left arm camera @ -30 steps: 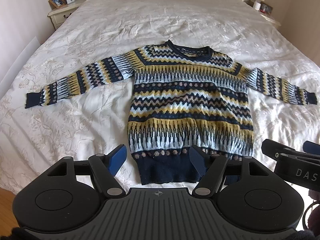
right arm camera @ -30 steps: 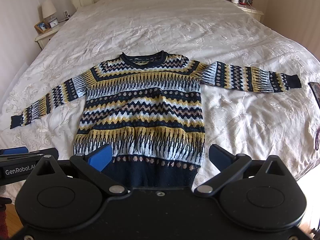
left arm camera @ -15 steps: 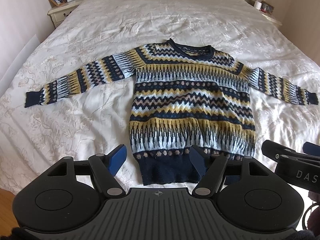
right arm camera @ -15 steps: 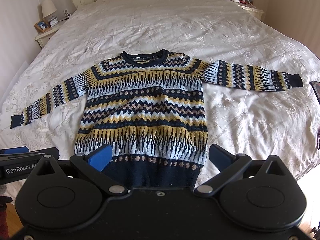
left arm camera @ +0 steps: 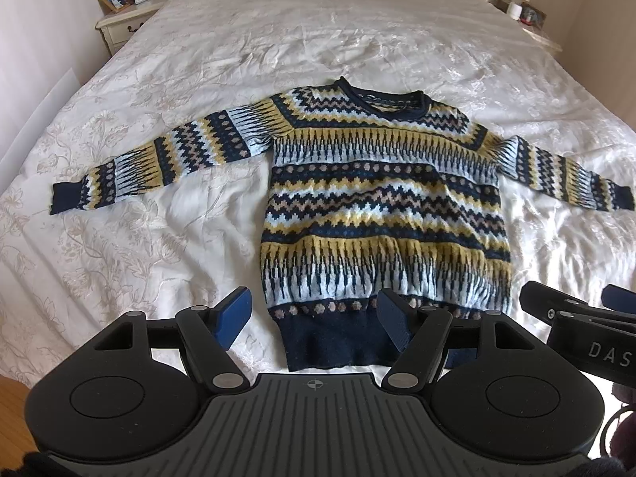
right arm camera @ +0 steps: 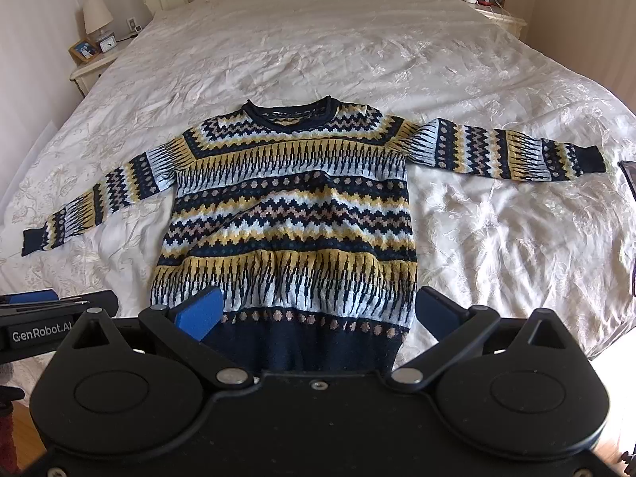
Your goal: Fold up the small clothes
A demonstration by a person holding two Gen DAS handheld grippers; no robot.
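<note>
Two grippers hang over the near edge of a white bedspread (left arm camera: 198,206), both with their blue-padded fingers spread wide and pinching nothing. The left gripper (left arm camera: 314,322) frames the navy hem of a patterned sweater (left arm camera: 381,198): its left finger (left arm camera: 234,316) is over bare bedspread just beside the hem corner, its right finger (left arm camera: 393,320) is over the navy band, though whether either pad touches cloth I cannot tell. The right gripper (right arm camera: 318,314) stands wider still, its fingers (right arm camera: 198,312) straddling almost the whole hem, apparently above the knit rather than on it. The sweater lies flat and face up in the middle of the bed, collar toward 12 o'clock, hem toward 6 o'clock, one sleeve stretched to 9 o'clock and the other to 3 o'clock. Readable writing is scant: "DAS" on the right gripper's side as seen at 4 o'clock in the left view (the rest runs off the frame), and "GenRobot.AI" on the left gripper's side at 8 o'clock in the right view. Each gripper body hides the bottom of the hem in its own view. A nightstand (left arm camera: 123,24) at 11 o'clock carries a lamp, a clock and a framed picture, too small to read. A dark flat object (right arm camera: 628,175) at 3 o'clock in the right view is cut by the edge and hard to identify.
</note>
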